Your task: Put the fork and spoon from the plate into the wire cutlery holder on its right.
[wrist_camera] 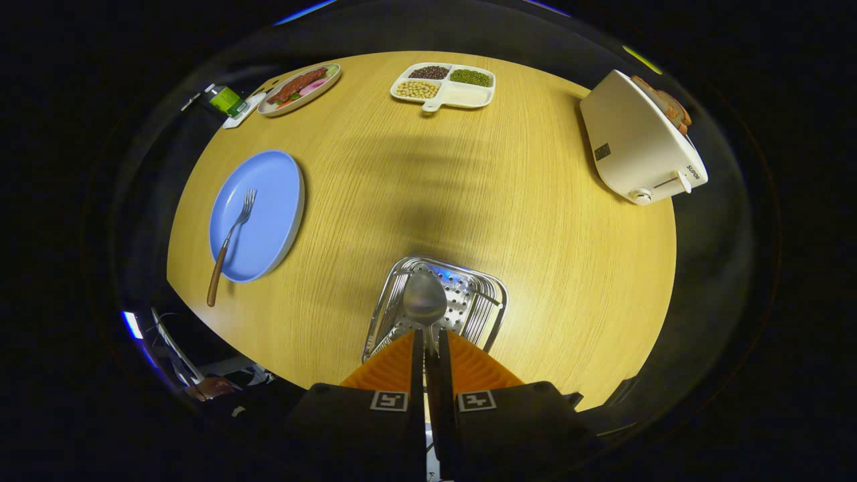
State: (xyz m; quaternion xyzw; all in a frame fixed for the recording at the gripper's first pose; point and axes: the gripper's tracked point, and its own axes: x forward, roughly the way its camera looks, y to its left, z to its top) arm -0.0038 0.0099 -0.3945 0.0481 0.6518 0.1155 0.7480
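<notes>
The gripper [428, 345] is hovering over the wire cutlery holder [435, 304], which is sitting near the table's [535, 221] near edge, and its fingers are pinching the spoon [424, 299] by the handle, bowl pointing ahead above the holder's mouth. Whether the bowl is already touching the wire is hard to tell from this angle. The fork [231, 244] is lying on the blue plate [281, 174] toward the left edge, tines inward, its wooden handle overhanging the rim. Both pieces are probably light, stiff and slick at the metal; the fork's wooden handle, jutting free, looks the best grip.
</notes>
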